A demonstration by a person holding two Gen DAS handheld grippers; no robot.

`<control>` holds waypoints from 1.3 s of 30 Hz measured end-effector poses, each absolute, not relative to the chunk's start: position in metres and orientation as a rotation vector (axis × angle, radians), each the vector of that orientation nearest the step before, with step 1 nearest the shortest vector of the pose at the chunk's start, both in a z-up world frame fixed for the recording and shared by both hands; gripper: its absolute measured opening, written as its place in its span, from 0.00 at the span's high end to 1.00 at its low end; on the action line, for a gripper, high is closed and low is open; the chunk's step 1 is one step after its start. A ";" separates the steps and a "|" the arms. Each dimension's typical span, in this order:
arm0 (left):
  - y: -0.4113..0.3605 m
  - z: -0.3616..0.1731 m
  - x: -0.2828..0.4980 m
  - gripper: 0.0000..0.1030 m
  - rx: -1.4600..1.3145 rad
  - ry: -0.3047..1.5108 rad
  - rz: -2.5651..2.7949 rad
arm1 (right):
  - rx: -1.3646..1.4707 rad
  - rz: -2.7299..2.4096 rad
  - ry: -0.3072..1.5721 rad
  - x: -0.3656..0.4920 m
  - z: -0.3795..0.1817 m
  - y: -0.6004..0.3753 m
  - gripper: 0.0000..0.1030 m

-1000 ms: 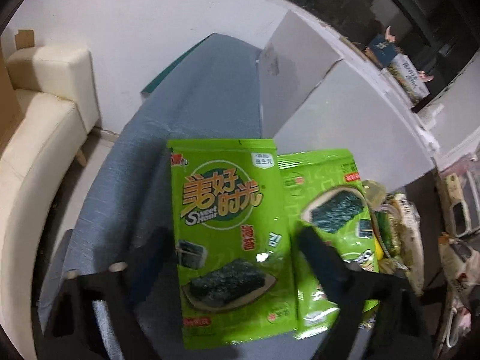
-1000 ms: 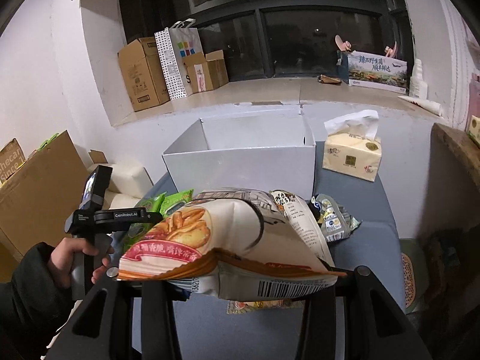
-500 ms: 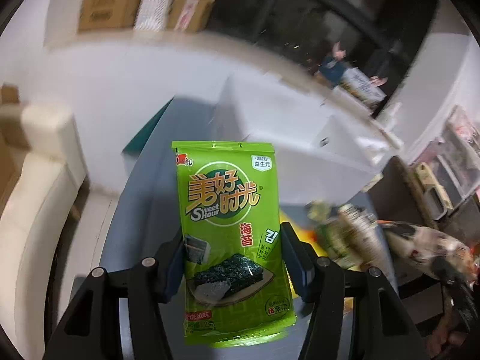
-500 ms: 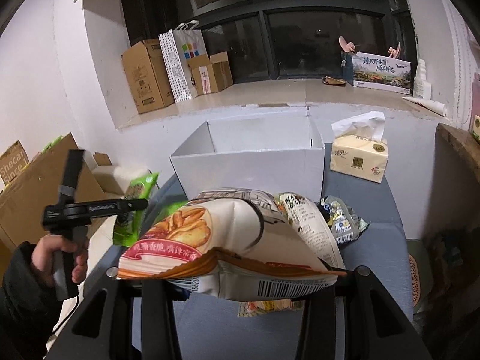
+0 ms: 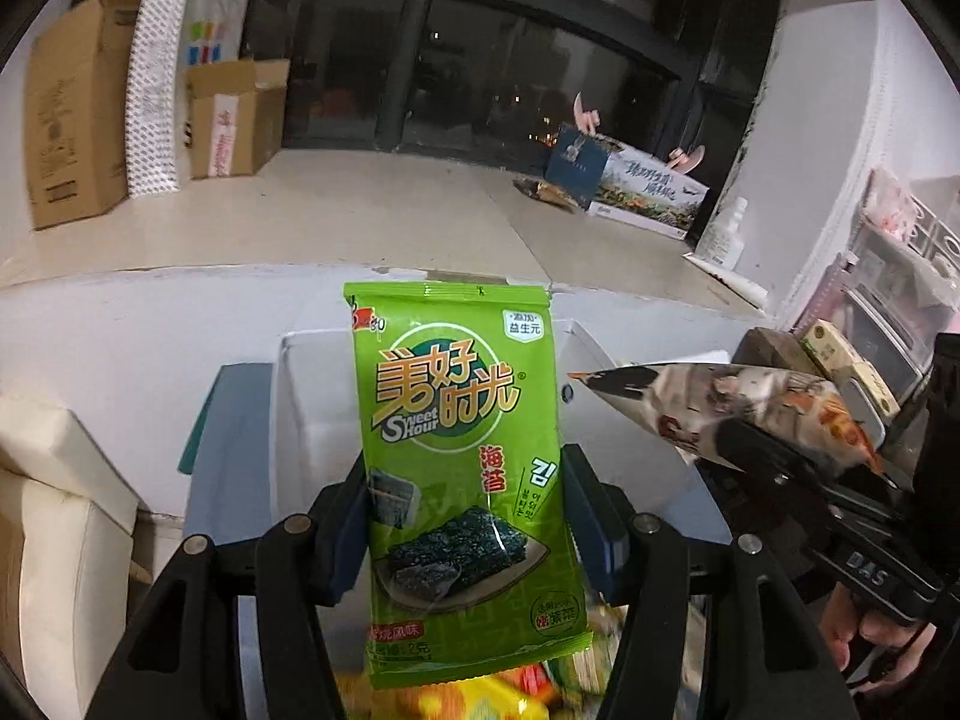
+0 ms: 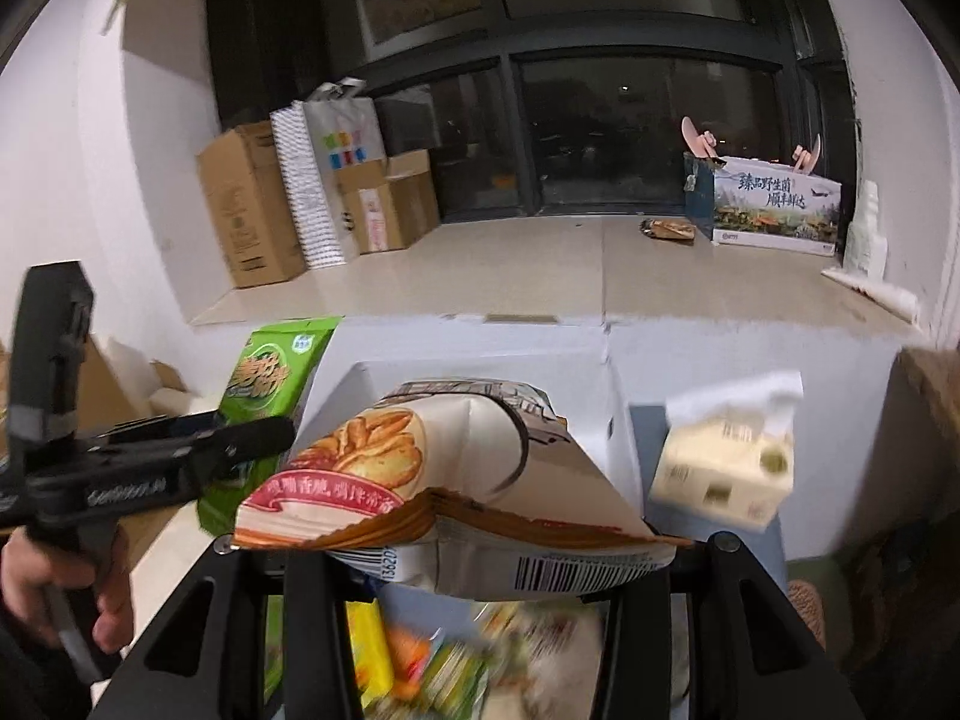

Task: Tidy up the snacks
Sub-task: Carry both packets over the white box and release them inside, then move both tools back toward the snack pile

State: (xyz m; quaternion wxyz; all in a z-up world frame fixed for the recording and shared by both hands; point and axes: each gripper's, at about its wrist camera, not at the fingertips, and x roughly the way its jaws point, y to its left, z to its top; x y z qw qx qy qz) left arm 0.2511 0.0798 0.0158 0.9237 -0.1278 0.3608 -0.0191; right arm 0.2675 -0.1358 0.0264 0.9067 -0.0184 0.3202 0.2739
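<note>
- Green seaweed packet stands upright in the left gripper, jaws pinched on its lower half from either side, printed face to the camera, lifted well clear of the table.
- Over on the other side, the chip bag lies flat across the right gripper, clamped by its crimped seal edge, its puffy body jutting forward and upward.
- Both snacks hang in the air side by side; the right view catches the seaweed packet just left of the chip bag, near but apart.
- Straight ahead of both sits the open white box, my guess for where these go. Held high like this, each pack looks able to clear the rim and drop in.
- The edge grip on the chips probably spares the contents from crushing; the thin packet takes a squeeze across its flat body.
- Below the grippers, a blurred heap of loose snacks waits on the blue tabletop.
- A tissue box sits right of the white box, out of the path.
- Cardboard cartons line the window ledge behind.
</note>
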 end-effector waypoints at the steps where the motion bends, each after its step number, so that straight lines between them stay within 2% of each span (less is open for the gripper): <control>1: 0.082 0.014 0.264 0.39 -0.267 0.744 -0.030 | -0.035 0.562 0.679 0.282 0.023 -0.133 0.55; 4: 0.087 0.005 0.298 0.38 -0.243 0.763 0.012 | -0.033 0.550 0.722 0.319 0.011 -0.125 0.55; 6: 0.089 -0.002 0.314 0.32 -0.224 0.772 0.032 | -0.028 0.547 0.753 0.337 0.002 -0.120 0.52; 7: 0.090 -0.005 0.320 0.31 -0.206 0.772 0.050 | -0.020 0.552 0.757 0.343 -0.001 -0.119 0.45; 8: 0.090 -0.007 0.324 0.22 -0.191 0.775 0.065 | -0.017 0.548 0.757 0.348 -0.003 -0.118 0.25; 9: 0.091 -0.010 0.329 0.00 -0.180 0.789 0.076 | -0.021 0.537 0.745 0.351 -0.003 -0.118 0.13; 10: 0.091 -0.014 0.332 0.00 -0.172 0.803 0.075 | -0.023 0.525 0.726 0.353 -0.003 -0.119 0.00; 21: 0.097 -0.023 0.315 0.00 -0.237 0.851 0.045 | -0.038 0.547 0.696 0.342 0.003 -0.127 0.00; 24: 0.099 -0.012 0.284 0.00 -0.315 0.771 0.022 | -0.009 0.565 0.669 0.327 0.010 -0.136 0.00; 33: 0.078 0.018 0.190 0.00 -0.266 0.591 -0.054 | -0.007 0.636 0.570 0.249 0.028 -0.171 0.00; 36: 0.071 0.016 0.156 0.00 -0.198 0.528 -0.019 | 0.027 0.666 0.603 0.223 0.021 -0.186 0.00; 39: 0.067 0.004 0.125 0.00 -0.191 0.550 -0.024 | 0.055 0.694 0.645 0.198 0.008 -0.203 0.00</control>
